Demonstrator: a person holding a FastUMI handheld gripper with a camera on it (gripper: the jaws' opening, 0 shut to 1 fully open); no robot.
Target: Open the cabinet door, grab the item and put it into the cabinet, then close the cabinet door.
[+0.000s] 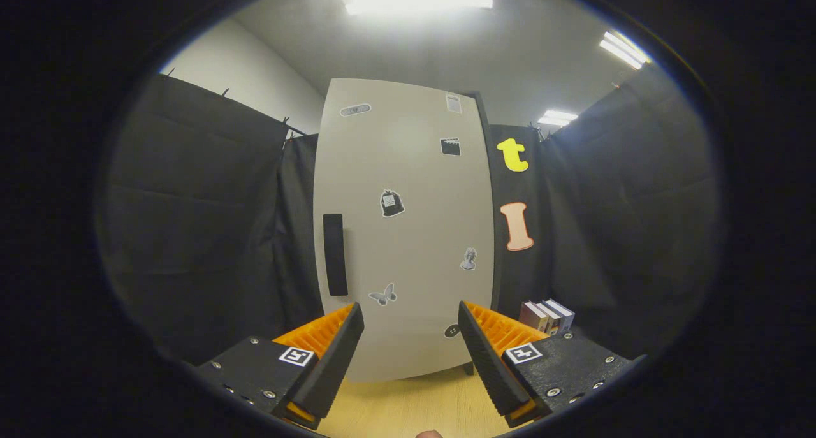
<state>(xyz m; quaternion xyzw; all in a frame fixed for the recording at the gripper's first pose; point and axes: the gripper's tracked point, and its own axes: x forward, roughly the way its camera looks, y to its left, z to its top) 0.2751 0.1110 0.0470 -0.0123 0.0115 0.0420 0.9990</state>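
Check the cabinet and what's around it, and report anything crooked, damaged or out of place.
Nothing stands out. The cabinet door is shut, its black handle straight. The books stand tidily beside the cabinet. The gripper is open and empty, short of the door.

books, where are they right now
The stack of books lies beyond the open gripper, right of the closed cabinet door, against the black cloth wall.

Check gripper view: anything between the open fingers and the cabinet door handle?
Nothing. The gripper is open, and the gripper view shows only bare wooden floor and door face before the handle.
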